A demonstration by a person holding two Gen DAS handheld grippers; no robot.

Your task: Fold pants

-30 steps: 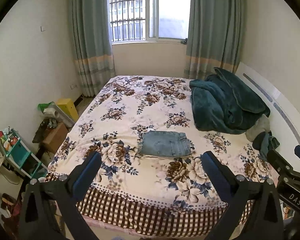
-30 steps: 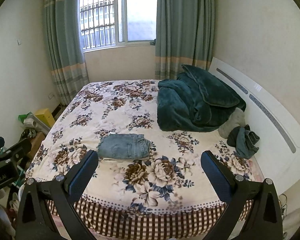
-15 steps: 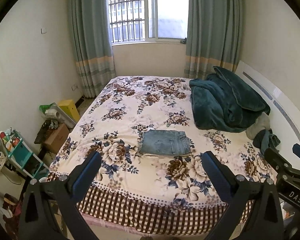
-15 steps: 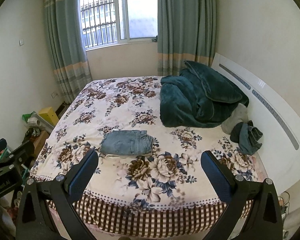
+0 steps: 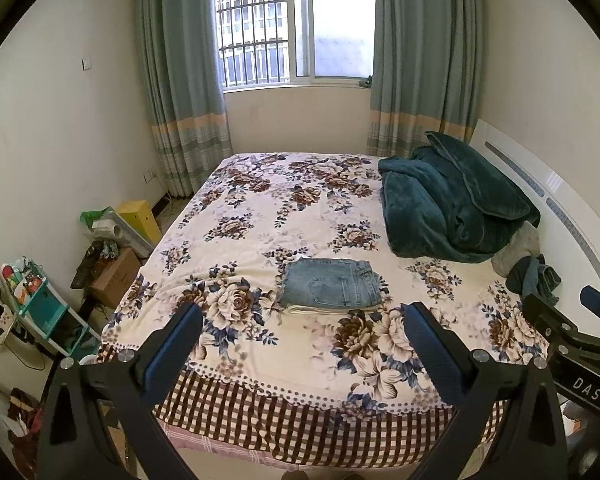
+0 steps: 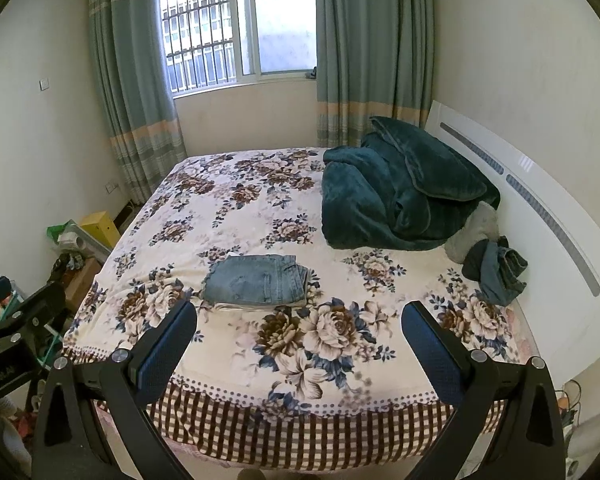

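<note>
Left wrist view: your left hand-held gripper [image 5: 302, 326] is held back from the foot of the bed [image 5: 260, 364], fingers [image 5: 176, 336] spread wide with nothing between them. The pants [image 5: 330, 283] lie folded into a compact denim rectangle on the floral bedspread, in the near half of the bed, well beyond the fingertips (a pale layer shows under the near edge; what it is you cannot tell). A teal blanket [image 5: 448, 204] is heaped at the far right by the headboard [image 5: 556, 192], with a dark bundle of clothes [image 5: 534, 278] just below it. Your right hand-held gripper [image 5: 580, 332] shows at the right edge, side-on. Boxes [image 5: 140, 218] and a small shelf [image 5: 36, 300] crowd the floor to the left.

Right wrist view: your right hand-held gripper [image 6: 300, 324] is likewise clear of the bed [image 6: 228, 364], fingers [image 6: 428, 340] wide apart and empty. The pants [image 6: 256, 279] sit left of centre, flat, touched by neither tool. Blanket [image 6: 396, 192] and clothes [image 6: 496, 270] lie to the right. The left hand-held gripper [image 6: 16, 320] appears at the left edge.
</note>
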